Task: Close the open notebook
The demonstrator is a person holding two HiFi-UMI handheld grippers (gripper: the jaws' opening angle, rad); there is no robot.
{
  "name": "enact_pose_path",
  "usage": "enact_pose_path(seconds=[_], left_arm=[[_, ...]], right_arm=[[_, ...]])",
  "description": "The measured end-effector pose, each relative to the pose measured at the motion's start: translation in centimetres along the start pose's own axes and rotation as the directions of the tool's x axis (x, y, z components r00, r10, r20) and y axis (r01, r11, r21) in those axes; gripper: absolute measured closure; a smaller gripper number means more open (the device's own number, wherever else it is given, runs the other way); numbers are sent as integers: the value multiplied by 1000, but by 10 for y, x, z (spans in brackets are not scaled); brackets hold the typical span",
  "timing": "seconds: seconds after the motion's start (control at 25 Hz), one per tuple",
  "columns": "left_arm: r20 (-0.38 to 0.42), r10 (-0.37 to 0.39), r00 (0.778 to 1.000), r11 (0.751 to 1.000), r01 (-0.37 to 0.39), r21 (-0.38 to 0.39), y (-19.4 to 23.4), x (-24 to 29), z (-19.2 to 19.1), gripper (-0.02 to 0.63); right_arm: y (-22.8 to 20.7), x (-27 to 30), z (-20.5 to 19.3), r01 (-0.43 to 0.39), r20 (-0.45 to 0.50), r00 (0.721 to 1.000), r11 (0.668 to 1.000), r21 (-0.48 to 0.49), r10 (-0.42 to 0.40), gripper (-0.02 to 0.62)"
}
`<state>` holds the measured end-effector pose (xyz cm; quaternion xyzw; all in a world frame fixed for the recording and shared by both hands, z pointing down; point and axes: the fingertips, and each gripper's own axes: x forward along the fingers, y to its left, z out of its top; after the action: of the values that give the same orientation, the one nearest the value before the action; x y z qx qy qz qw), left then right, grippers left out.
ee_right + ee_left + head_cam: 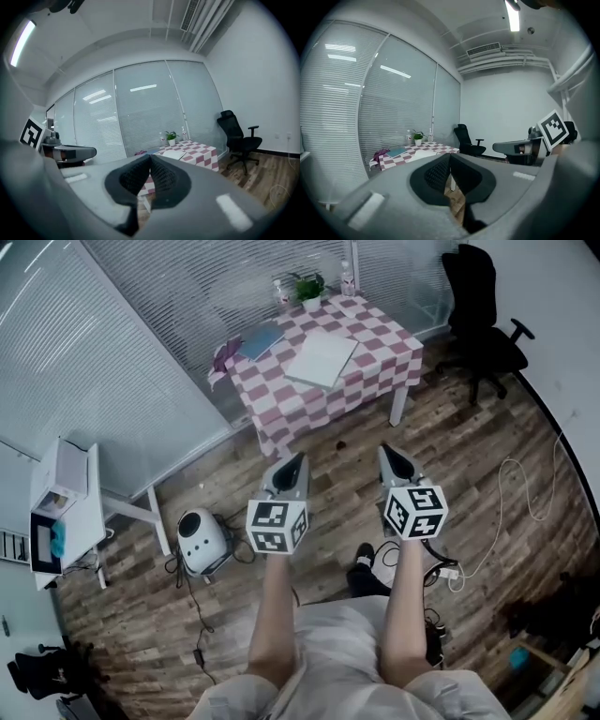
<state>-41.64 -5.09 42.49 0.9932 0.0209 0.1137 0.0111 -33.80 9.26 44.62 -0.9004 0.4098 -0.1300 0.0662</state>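
Approach to the checkered table [386, 351]. The open notebook [322, 358] lies flat on it, well apart from us. We judge the notebook light with limp pages, best taken by one cover's free edge. Our left gripper [296, 461] and right gripper [387, 452] point forward, nearly level, jaws clenched together on nothing.
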Motion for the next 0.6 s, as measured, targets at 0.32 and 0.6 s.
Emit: enact_pose_path(seconds=[0.32,0.6], left_arm=[[30,-2,1000,1000,3,-16,-2,93,37,598],[42,29,999,999,-27,-37,-3,133,39,598]], right_arm=[[-76,45,49,-3,51,999,1000,-9,3,594],[-105,72,54,-71,44,996,997,-40,73,594]])
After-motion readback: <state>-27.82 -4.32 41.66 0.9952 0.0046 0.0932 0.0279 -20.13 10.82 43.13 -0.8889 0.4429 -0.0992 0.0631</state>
